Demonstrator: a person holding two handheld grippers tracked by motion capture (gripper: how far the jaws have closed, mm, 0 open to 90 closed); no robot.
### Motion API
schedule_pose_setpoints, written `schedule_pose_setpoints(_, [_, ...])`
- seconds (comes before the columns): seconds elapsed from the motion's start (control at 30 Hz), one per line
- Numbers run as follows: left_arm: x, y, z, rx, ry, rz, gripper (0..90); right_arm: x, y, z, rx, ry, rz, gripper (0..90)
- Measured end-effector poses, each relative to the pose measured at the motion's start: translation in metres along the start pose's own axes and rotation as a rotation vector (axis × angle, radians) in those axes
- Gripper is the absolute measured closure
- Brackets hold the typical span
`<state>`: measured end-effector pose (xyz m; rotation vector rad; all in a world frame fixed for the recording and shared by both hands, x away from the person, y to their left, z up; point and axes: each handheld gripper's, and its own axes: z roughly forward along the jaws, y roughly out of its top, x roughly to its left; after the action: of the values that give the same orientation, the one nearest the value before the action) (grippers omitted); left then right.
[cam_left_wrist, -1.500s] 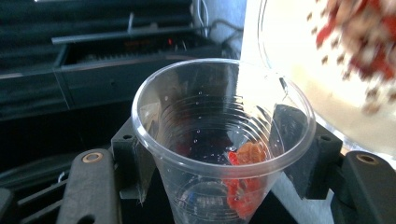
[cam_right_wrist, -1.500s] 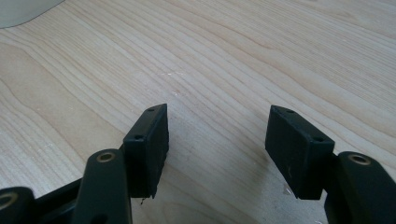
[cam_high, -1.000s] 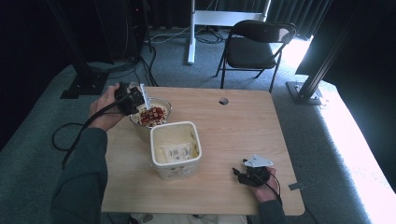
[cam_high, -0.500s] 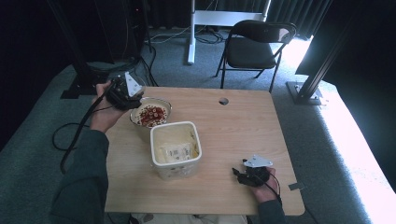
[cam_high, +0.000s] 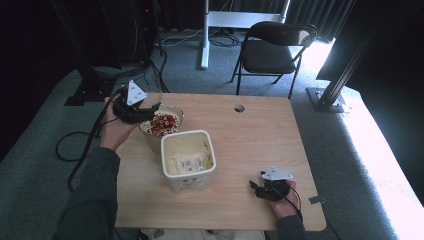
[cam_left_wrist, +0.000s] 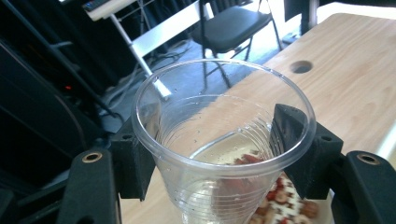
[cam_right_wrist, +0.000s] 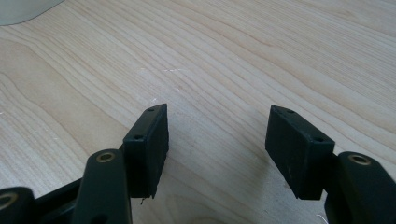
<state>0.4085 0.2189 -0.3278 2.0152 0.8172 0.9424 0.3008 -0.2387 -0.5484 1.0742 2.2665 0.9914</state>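
Note:
My left gripper (cam_left_wrist: 217, 154) is shut on a clear plastic cup (cam_left_wrist: 210, 116), one black pad on each side of its wall. The cup looks empty, with small droplets inside. Through and below it shows a bowl (cam_left_wrist: 280, 200) of red and tan pieces. In the high view the left gripper (cam_high: 150, 110) hangs at the bowl's (cam_high: 180, 116) left rim, near the table's far left corner. A white tub (cam_high: 165, 145) with pale packets inside stands just in front of the bowl. My right gripper (cam_high: 256, 187) lies on the table at the front right, its jaws (cam_right_wrist: 217, 149) open over bare wood.
The wooden table (cam_high: 250, 135) has a small round hole (cam_high: 239, 108) near its far edge. A black folding chair (cam_high: 275, 50) stands beyond the table. Black stands and cables lie on the floor at the left (cam_high: 90, 90). The tub's corner (cam_right_wrist: 23, 9) shows in the right gripper view.
The left gripper with the cup has moved left and a little up, from over the bowl to its left rim. The right gripper has not moved.

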Motion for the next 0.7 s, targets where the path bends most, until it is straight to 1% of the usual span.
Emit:
schedule_pose_setpoints(0.13, [-0.002,-0.003,-0.004,-0.018,-0.024,-0.025,35.3,0.000,0.000,0.000,0.000,0.001,0.001,39.0])
schedule_pose_setpoints(0.27, [-0.005,-0.005,-0.008,-0.038,-0.068,-0.057,35.3,0.000,0.000,0.000,-0.001,0.000,-0.001,39.0])
schedule_pose_setpoints(0.33, [-0.005,-0.005,-0.008,-0.038,-0.068,-0.057,35.3,0.000,0.000,0.000,0.000,0.000,0.000,39.0])
schedule_pose_setpoints(0.37, [-0.012,-0.008,-0.010,-0.051,-0.093,-0.064,35.0,0.000,0.000,0.000,0.000,0.000,-0.001,38.9])
schedule_pose_setpoints(0.4, [-0.014,-0.009,-0.010,-0.052,-0.096,-0.066,35.0,0.000,0.000,0.000,-0.001,0.000,-0.002,39.0])
schedule_pose_setpoints(0.47, [-0.018,-0.009,-0.011,-0.063,-0.118,-0.075,35.0,0.000,0.000,0.000,-0.001,-0.001,-0.002,39.0])
schedule_pose_setpoints(0.5, [-0.018,-0.009,-0.011,-0.063,-0.118,-0.075,34.9,0.000,0.000,0.000,-0.001,-0.001,-0.002,39.0])
schedule_pose_setpoints(0.53, [-0.023,-0.008,-0.012,-0.078,-0.136,-0.079,34.9,0.000,0.000,0.000,-0.001,-0.001,-0.001,39.0])
schedule_pose_setpoints(0.57, [-0.024,-0.008,-0.012,-0.084,-0.144,-0.081,34.9,0.000,0.000,0.000,-0.002,-0.001,-0.003,39.0])
schedule_pose_setpoints(0.63, [-0.028,-0.007,-0.013,-0.101,-0.180,-0.097,34.7,0.000,0.000,0.000,-0.002,-0.001,-0.004,39.0])
schedule_pose_setpoints(0.7, [-0.033,-0.007,-0.014,-0.111,-0.198,-0.102,34.4,0.000,0.000,0.000,-0.001,-0.001,-0.001,39.0])
